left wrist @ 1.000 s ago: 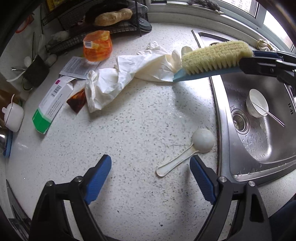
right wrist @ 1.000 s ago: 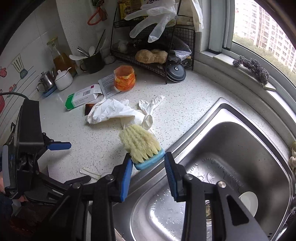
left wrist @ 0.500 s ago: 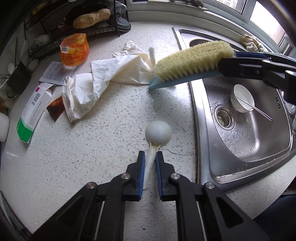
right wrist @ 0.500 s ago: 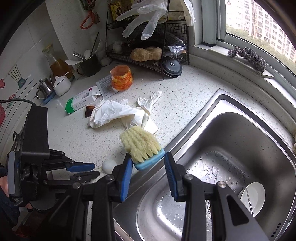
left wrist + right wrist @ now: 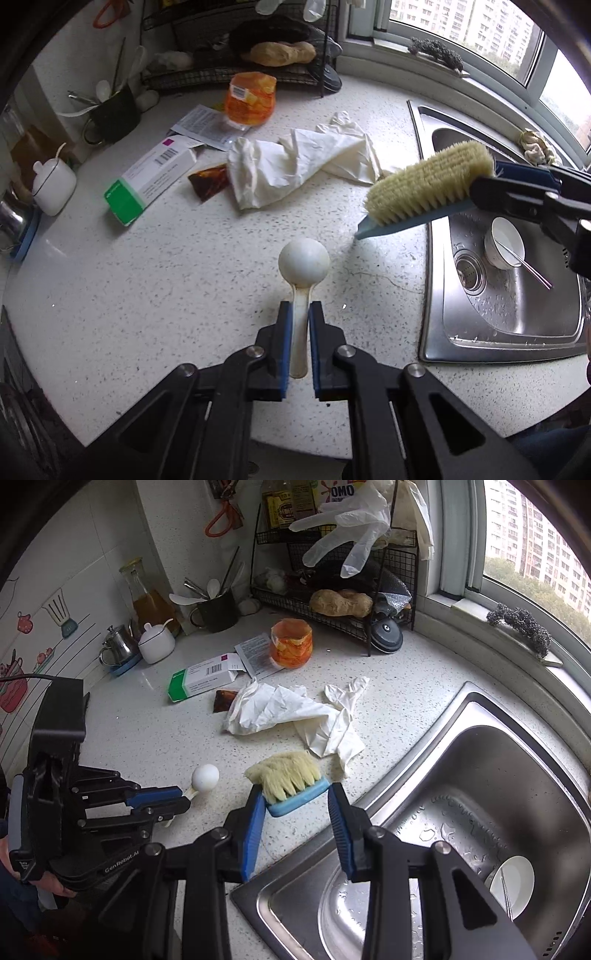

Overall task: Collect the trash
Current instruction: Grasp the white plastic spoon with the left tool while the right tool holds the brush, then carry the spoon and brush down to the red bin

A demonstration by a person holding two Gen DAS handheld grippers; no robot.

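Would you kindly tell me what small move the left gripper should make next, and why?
Probably lift a little higher. The left gripper has its jaws shut on the handle of the white plastic spoon, whose round bowl sits just above the speckled white countertop. The cream-bristled blue scrub brush in the right gripper hovers close by, so rise straight.

A home kitchen is shown: a speckled countertop (image 5: 147, 295) is fitted with a stainless sink (image 5: 480, 775), a wire rack (image 5: 369, 572) and utensil cup (image 5: 216, 613) are set against tiled walls.
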